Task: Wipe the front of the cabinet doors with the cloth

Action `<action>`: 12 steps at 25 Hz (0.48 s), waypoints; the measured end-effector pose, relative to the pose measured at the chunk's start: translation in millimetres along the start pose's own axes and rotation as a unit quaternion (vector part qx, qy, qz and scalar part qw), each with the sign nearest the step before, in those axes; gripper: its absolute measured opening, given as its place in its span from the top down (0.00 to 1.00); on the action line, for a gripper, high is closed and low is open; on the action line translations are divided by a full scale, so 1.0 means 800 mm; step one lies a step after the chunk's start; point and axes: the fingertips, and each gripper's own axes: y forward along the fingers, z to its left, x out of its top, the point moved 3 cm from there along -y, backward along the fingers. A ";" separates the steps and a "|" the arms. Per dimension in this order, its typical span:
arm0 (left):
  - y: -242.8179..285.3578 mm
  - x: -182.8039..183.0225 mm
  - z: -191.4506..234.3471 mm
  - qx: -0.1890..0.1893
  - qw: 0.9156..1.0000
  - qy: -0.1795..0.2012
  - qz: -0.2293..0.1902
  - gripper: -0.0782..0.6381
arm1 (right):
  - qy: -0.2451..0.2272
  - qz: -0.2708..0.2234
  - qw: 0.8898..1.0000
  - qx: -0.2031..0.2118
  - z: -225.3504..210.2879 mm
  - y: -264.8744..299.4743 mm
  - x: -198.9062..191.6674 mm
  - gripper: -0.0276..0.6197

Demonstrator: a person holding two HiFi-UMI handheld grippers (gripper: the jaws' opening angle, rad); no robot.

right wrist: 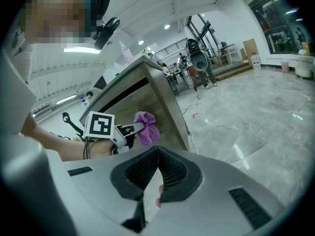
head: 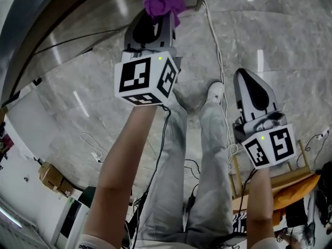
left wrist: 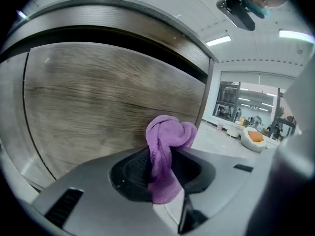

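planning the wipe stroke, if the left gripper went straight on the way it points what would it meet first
The wood-grain cabinet door, with the purple cloth clamped in the left gripper arriving ahead of the jaws. The gap looks small, but depth is unclear.

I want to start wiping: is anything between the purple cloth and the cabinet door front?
Nothing visible. The left gripper holds the cloth close to the wooden door, and no object shows between them.

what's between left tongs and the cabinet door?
Only the purple cloth, clamped in the left tongs, bunched in front of the cabinet door. Left gripper view shows it; contact unclear.
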 end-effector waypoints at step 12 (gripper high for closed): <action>-0.069 -0.018 0.155 0.040 0.999 0.014 0.018 0.74 | -0.017 0.020 0.999 0.028 0.097 0.055 -0.033 0.91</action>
